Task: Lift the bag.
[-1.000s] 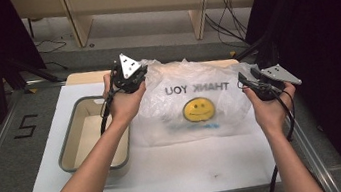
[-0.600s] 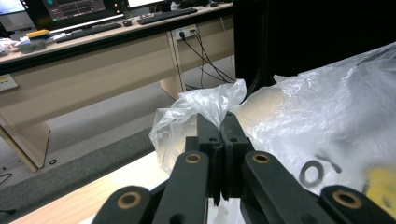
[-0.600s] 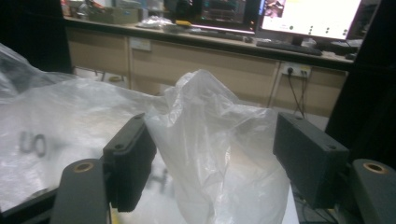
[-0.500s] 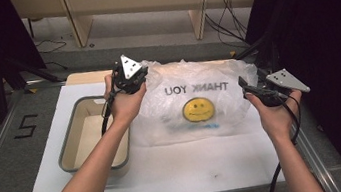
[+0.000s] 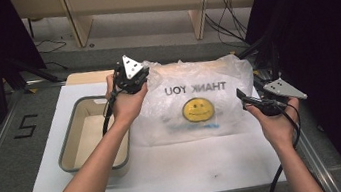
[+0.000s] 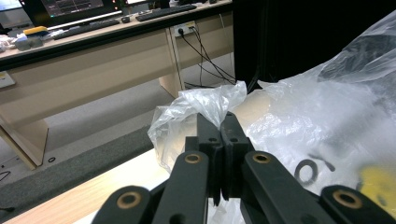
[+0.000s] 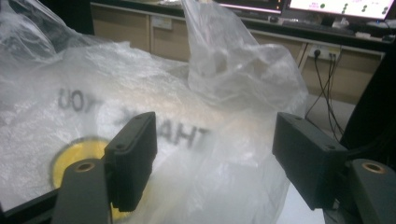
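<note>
high view: clear plastic bag (image 5: 194,102) lies flat-ish mid table, mirrored "thank you" print and a yellow smiley (image 5: 197,109) facing up. white table (image 5: 179,170) under it. grey-rimmed bin (image 5: 71,140) sits at 9 o'clock of the bag, just beside it, looks empty from what i see.

my left gripper (image 5: 132,78) is at the bag's 10 o'clock corner, grey plate on top, hand wrapped round the body. left gripper view: jaws pressed together and pinching a bunched bit of the bag (image 6: 205,105) right at the tips (image 6: 219,135); film puffs up above the pads. wooden desk (image 6: 93,70) w/ keyboards and cables in the bg at 11 o'clock.

my right gripper (image 5: 250,100) is at the bag's 3 o'clock edge, pointing in toward the smiley. jaws have just been opening and now stand spread wide. right gripper view: gripper (image 7: 215,158) has bag film (image 7: 210,154) lying in the gap btwn the two pads (image 7: 135,154), but neither pad presses on it, so no grip. a loose flap of the bag stands up at 12 o'clock in that view, desk w/ monitors behind it.

both hands well apart, bag stretched btwn them.
</note>
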`<state>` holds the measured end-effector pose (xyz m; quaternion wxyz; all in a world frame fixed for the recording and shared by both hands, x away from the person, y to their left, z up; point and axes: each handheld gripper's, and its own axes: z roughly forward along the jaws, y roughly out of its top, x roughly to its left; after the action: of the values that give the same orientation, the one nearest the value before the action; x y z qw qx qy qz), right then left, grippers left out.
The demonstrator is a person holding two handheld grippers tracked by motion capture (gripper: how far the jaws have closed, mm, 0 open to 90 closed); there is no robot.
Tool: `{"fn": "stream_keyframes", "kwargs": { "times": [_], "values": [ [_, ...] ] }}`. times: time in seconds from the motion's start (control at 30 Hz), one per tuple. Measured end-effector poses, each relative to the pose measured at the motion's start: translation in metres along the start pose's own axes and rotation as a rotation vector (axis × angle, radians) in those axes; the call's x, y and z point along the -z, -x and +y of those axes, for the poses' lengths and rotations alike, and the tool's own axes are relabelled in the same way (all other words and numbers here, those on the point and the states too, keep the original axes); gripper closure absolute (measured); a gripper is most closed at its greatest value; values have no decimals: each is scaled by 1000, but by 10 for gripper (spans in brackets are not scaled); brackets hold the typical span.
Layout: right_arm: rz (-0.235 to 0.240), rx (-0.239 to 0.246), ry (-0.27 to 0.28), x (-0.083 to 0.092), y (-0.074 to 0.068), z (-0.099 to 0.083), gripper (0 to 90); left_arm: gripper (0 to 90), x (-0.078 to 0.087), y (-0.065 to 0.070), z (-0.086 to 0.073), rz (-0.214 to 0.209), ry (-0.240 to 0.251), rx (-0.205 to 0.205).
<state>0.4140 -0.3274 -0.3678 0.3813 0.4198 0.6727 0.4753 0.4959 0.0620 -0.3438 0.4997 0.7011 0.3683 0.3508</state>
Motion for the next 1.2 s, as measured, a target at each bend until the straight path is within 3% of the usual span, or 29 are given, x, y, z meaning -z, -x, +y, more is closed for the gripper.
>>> {"fn": "stream_keyframes", "kwargs": {
  "times": [0.17,0.83,1.07,1.2],
  "values": [
    [-5,-4,-28,-2,1,-6,329,888,0,1,0,-4,1,-1],
    [-13,-17,-41,-2,0,-13,337,868,3,4,1,-16,3,5],
    [-11,-20,-46,-2,1,-15,337,801,7,6,2,-27,6,12],
    [-12,-19,-46,-2,1,-16,338,686,11,9,3,-24,-12,43]
  ]
}}
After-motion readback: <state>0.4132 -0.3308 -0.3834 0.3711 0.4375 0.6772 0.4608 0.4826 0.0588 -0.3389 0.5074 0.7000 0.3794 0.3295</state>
